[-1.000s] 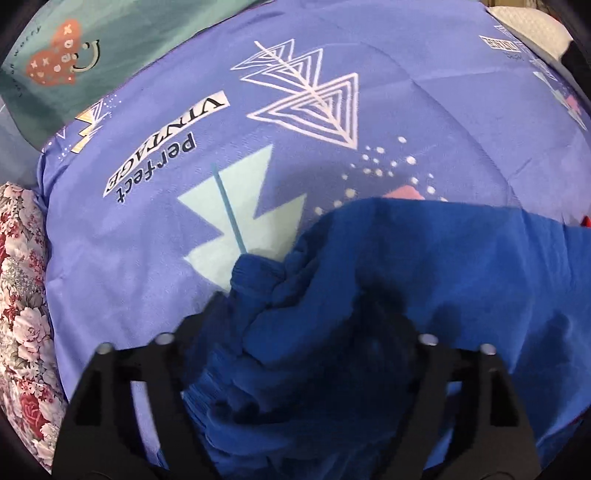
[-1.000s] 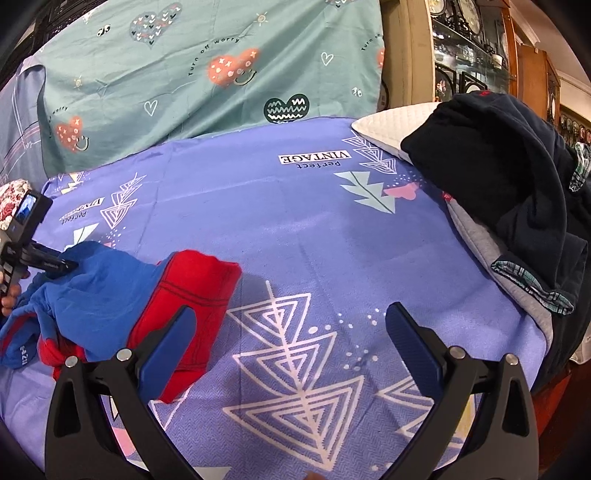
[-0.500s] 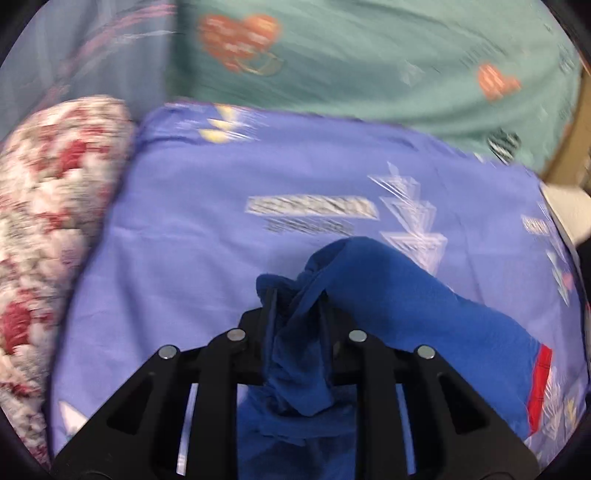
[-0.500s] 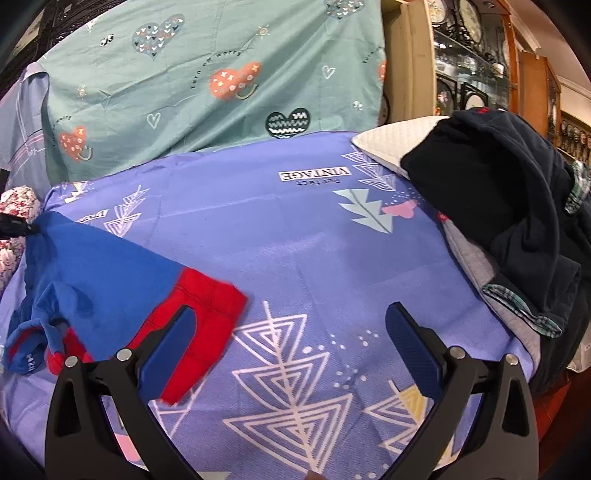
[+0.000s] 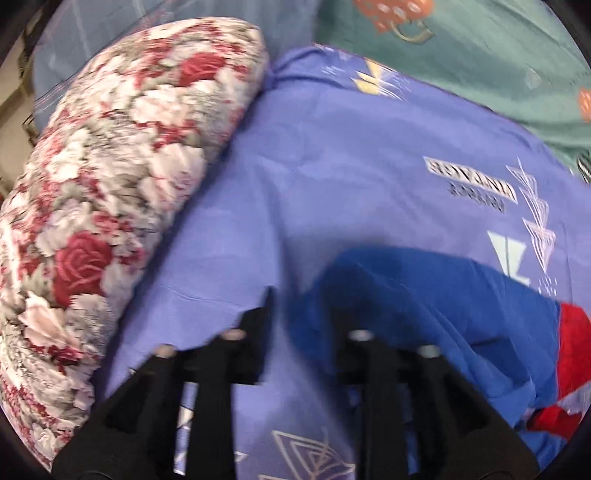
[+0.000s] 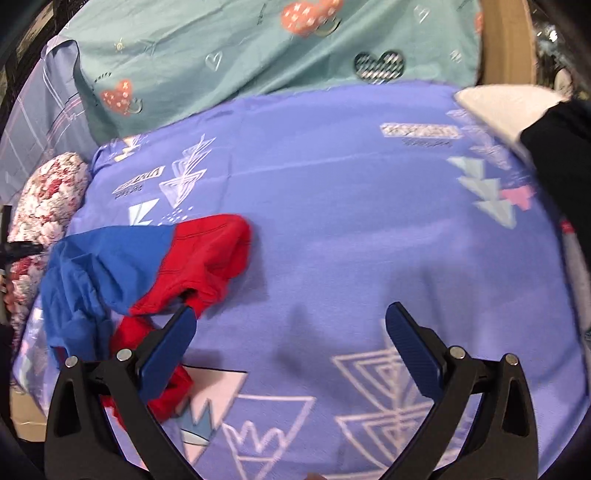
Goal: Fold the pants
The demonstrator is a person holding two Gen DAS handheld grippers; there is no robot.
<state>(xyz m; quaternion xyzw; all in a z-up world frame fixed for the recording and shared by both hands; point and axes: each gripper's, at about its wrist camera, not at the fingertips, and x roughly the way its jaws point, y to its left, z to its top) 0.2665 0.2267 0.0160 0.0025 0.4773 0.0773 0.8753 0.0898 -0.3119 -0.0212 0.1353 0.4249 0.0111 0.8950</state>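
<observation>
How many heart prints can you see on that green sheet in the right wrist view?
3 big ones on the green sheet: orange top centre, orange at left, dark striped at right. Small outlines excluded; more may lie out of frame.

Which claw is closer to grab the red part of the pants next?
Probably the right claw: it's open, its left finger beside the pants' red end. The left claw sits at the blue end.

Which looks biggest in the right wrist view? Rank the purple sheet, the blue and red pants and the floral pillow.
1. purple sheet
2. blue and red pants
3. floral pillow, partly cut off at the frame edge, so its full size is unsure.
</observation>
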